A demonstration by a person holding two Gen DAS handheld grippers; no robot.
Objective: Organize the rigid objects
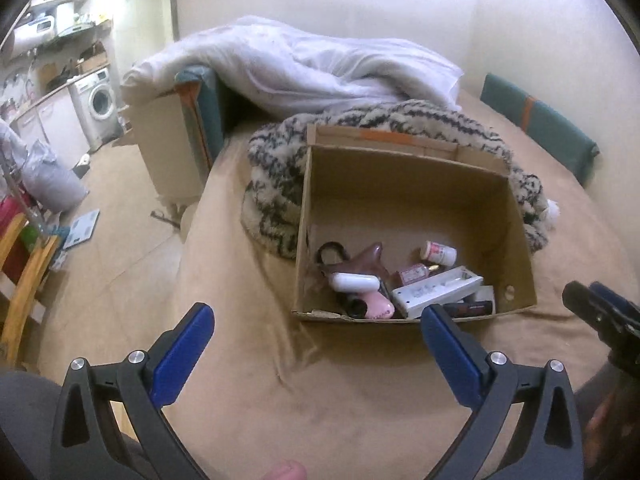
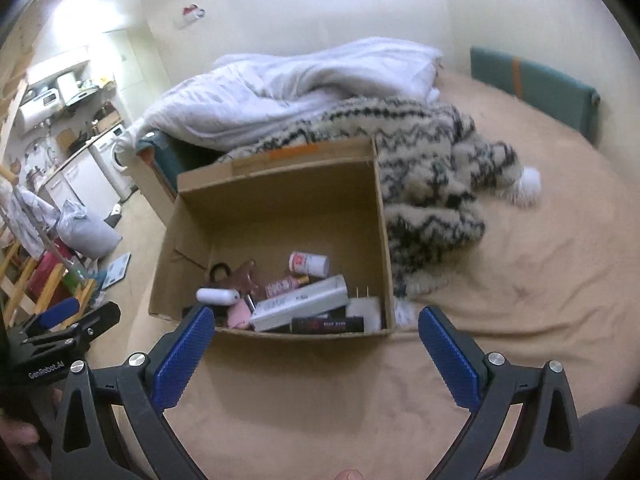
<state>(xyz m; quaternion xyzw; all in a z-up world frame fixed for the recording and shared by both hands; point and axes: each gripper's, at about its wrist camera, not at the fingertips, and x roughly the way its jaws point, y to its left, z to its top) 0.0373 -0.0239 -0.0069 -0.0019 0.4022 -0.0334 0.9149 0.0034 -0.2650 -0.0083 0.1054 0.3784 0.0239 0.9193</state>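
Two hand-held grippers hover spread wide and empty before a cardboard box (image 2: 276, 216) on a tan-covered bed (image 2: 520, 300).

The left gripper (image 1: 318, 326) and right gripper (image 2: 316, 326) both sit just short of the box's near rim, above bare bedcover. Inside the box, against its near wall, lie a white case (image 2: 216, 295), a long white carton (image 2: 300, 308) and a small white bottle (image 2: 310, 264). Behind the box, touching it, sprawls a patterned fleece blanket (image 2: 432, 184); beyond that, a white duvet (image 2: 288, 84).

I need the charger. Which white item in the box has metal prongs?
The white plug block in the cardboard box's near right corner; two prongs stick up. The long white box and white oval case have none.
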